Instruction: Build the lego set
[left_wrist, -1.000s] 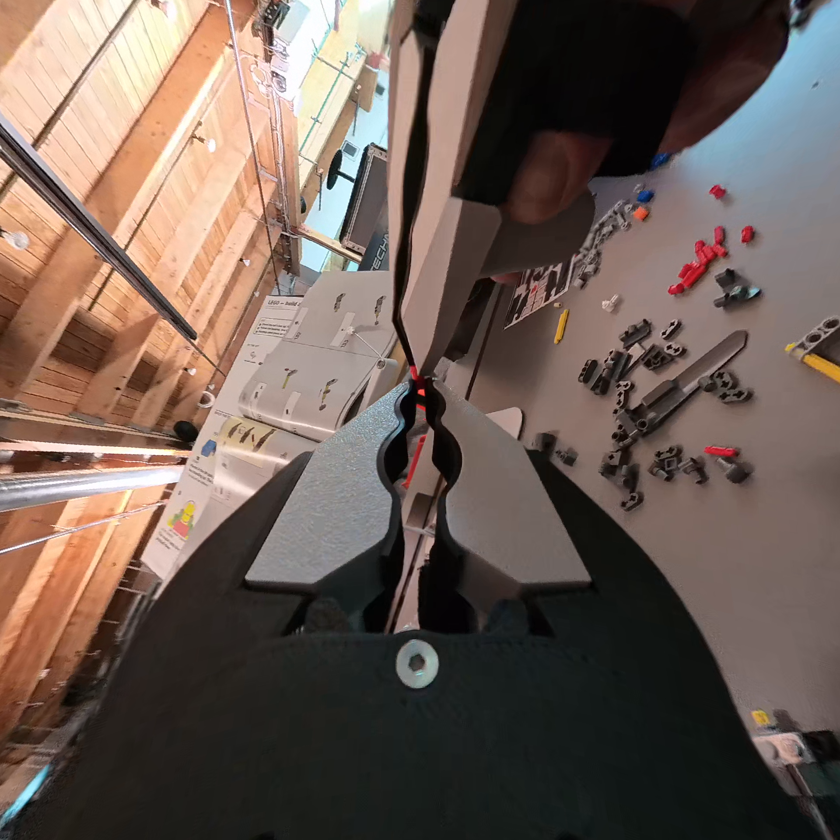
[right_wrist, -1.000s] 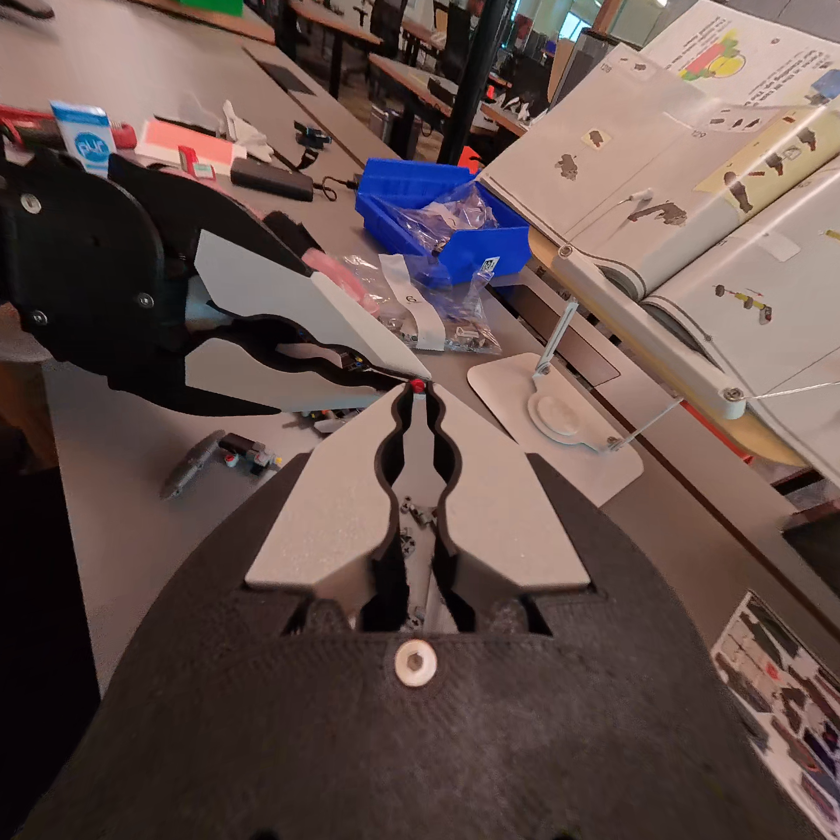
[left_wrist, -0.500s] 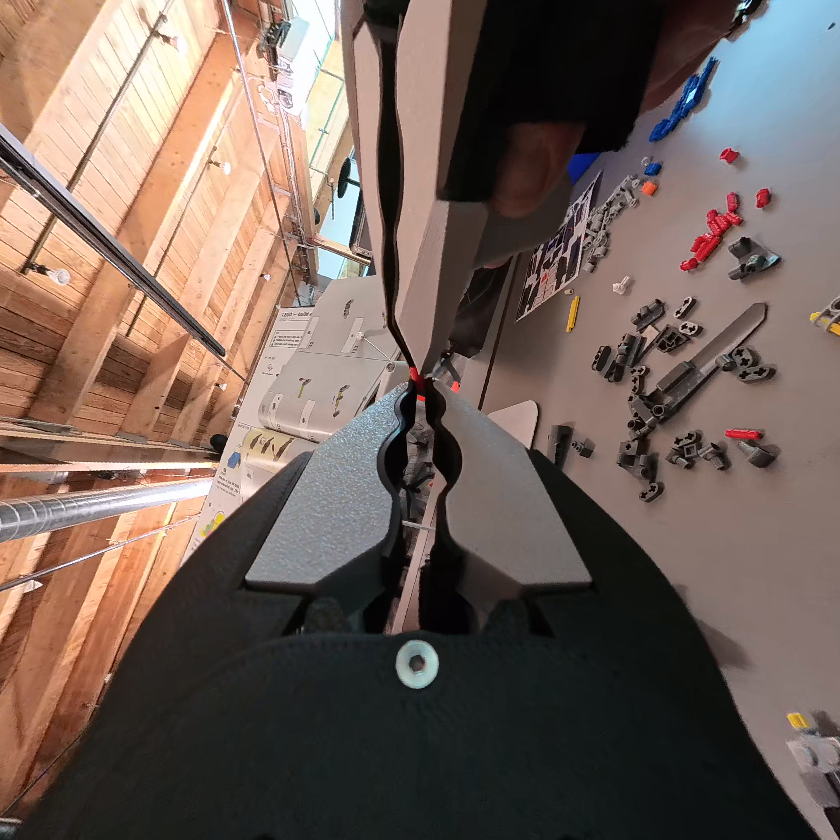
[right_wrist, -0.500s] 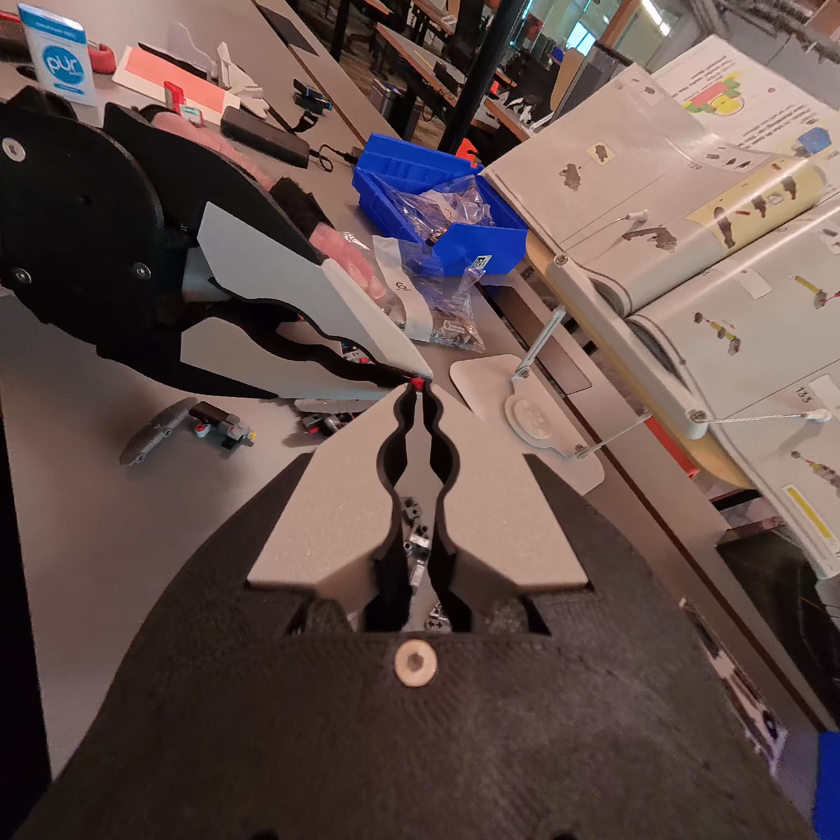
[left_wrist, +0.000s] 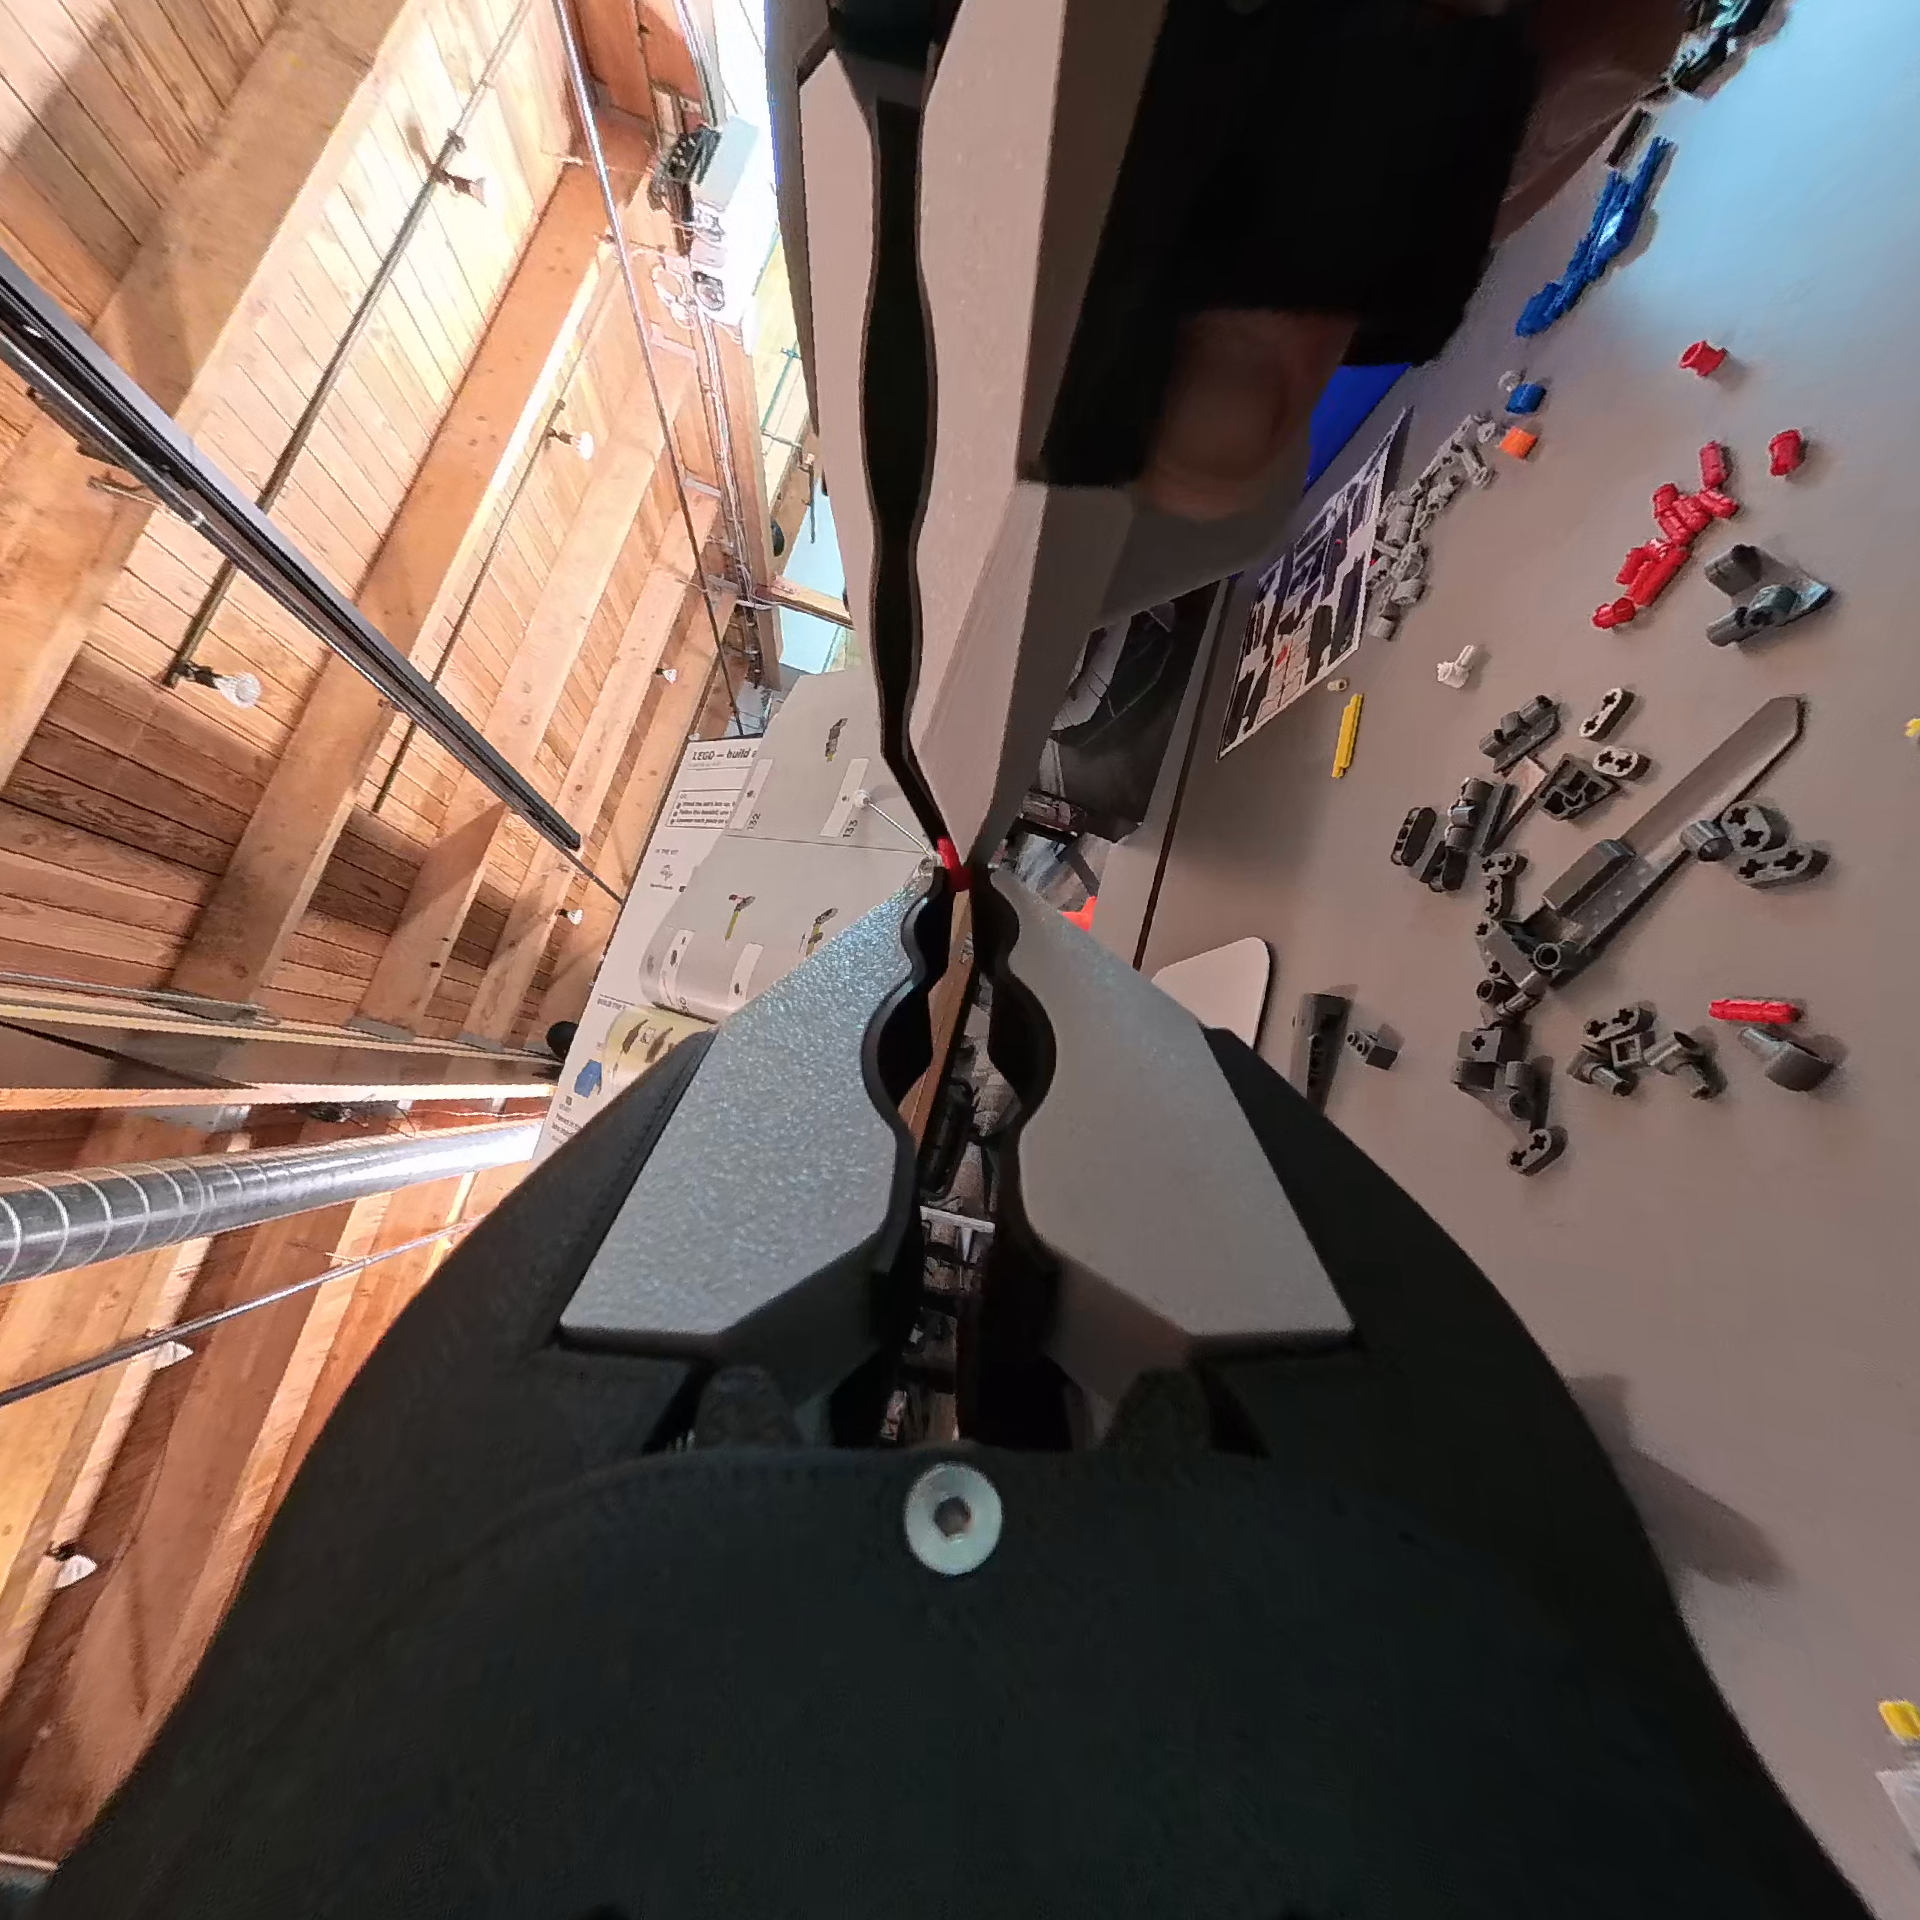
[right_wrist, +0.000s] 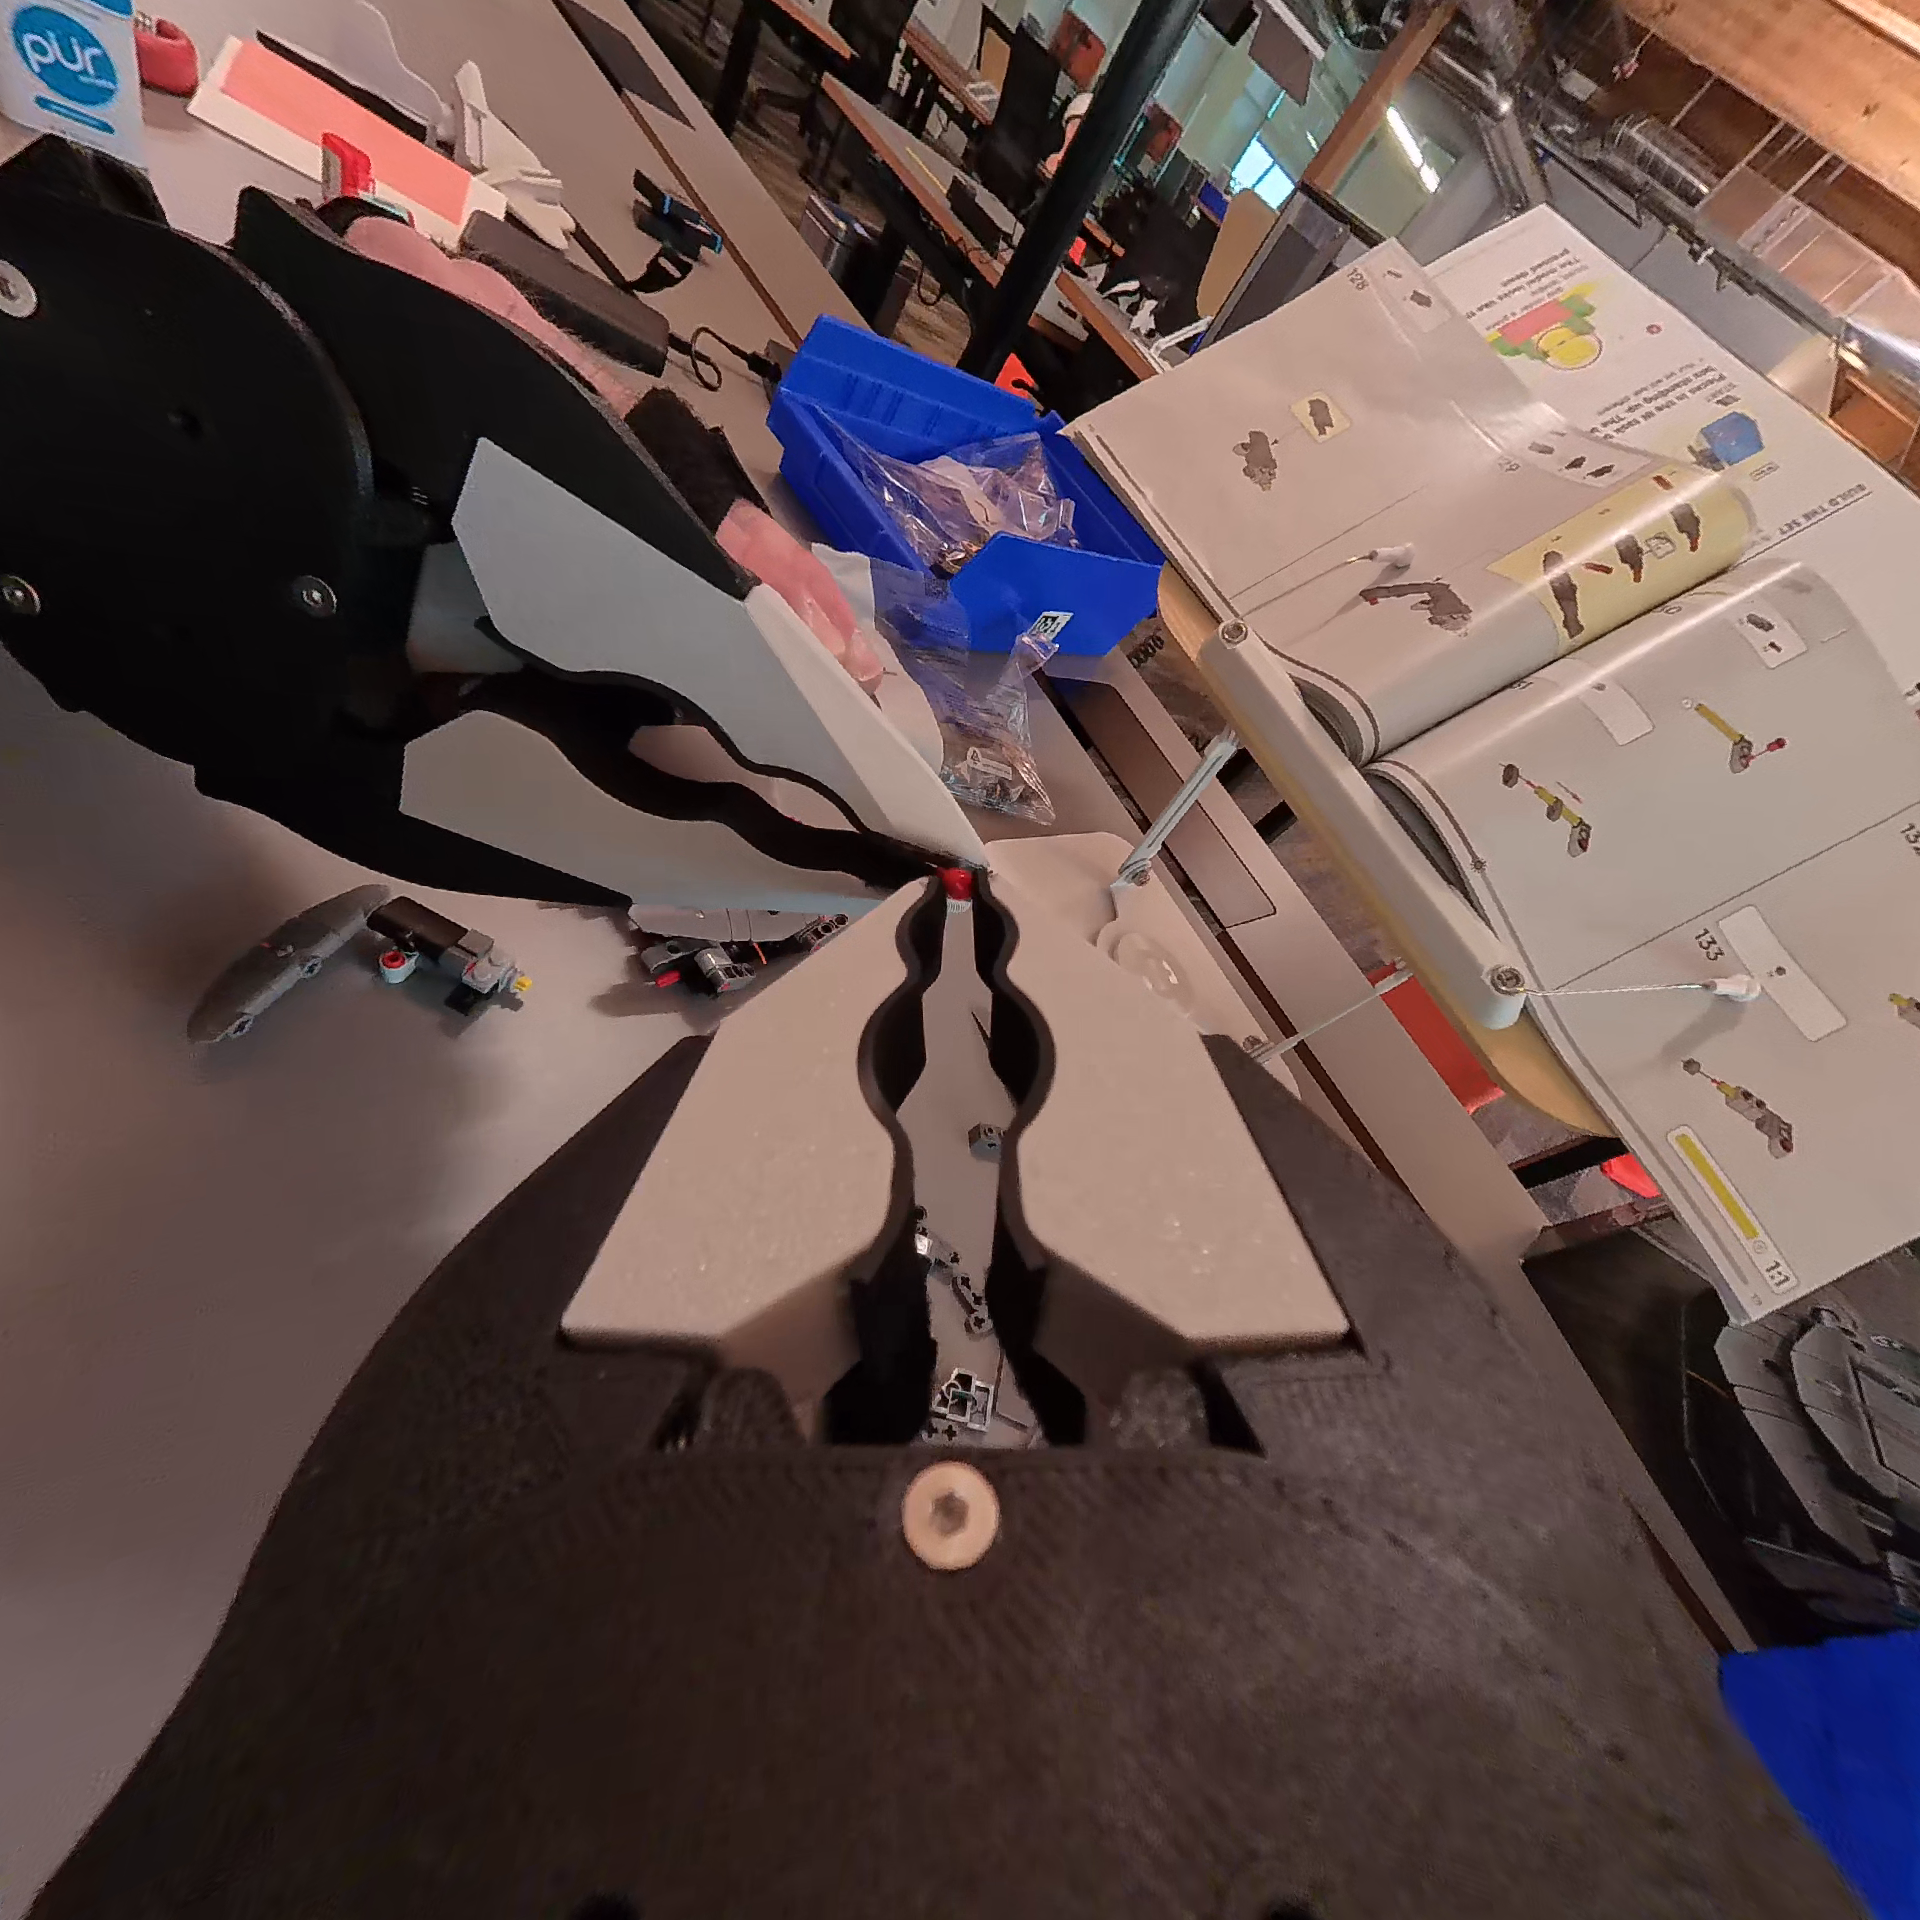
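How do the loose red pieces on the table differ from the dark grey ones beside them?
The red pieces are small, stubby and bunched in one tight cluster; the dark grey pieces are more numerous, more varied in shape, some much longer, and spread wider. Both lie loose on the grey table.

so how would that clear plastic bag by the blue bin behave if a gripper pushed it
The bag looks crinkled and limp, so it would probably buckle rather than slide whole. Small parts show inside it; they would likely shift and bunch. Its film looks glossy, so maybe slippery to pinch beside the bin.
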